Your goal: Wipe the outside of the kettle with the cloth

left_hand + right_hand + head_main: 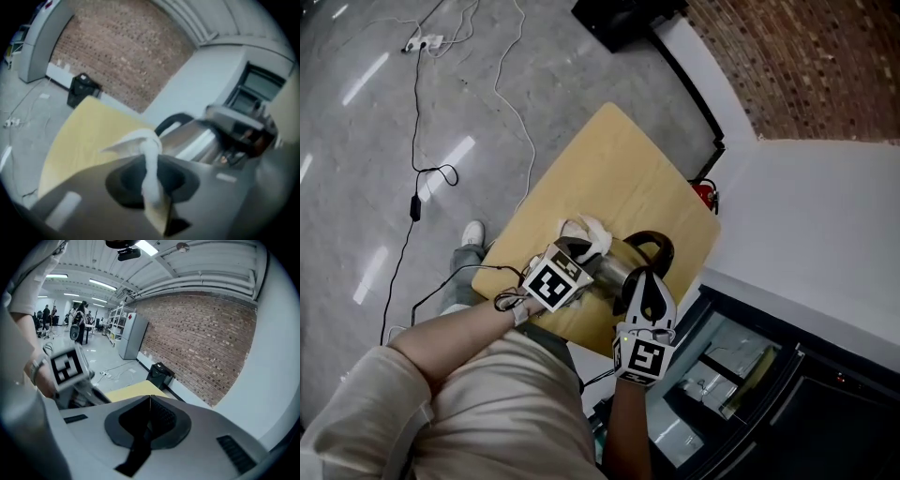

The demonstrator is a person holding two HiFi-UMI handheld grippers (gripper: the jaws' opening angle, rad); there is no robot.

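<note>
A steel kettle (614, 264) with a black handle (654, 242) stands near the close edge of a yellow wooden table (609, 159). My left gripper (579, 249) is shut on a white cloth (589, 232), which lies against the kettle's left side. In the left gripper view the cloth (151, 150) hangs bunched between the jaws, with the kettle (197, 140) just beyond to the right. My right gripper (643, 279) sits at the near end of the handle, shut, and a black strip shows between its jaws (149, 401).
The table's far half (84, 136) is bare. On the floor are a black box (623, 19), a power strip (422, 42) with cables, and a red object (705, 192) by the table's right corner. A white counter and a glass-fronted cabinet (722, 375) lie to the right.
</note>
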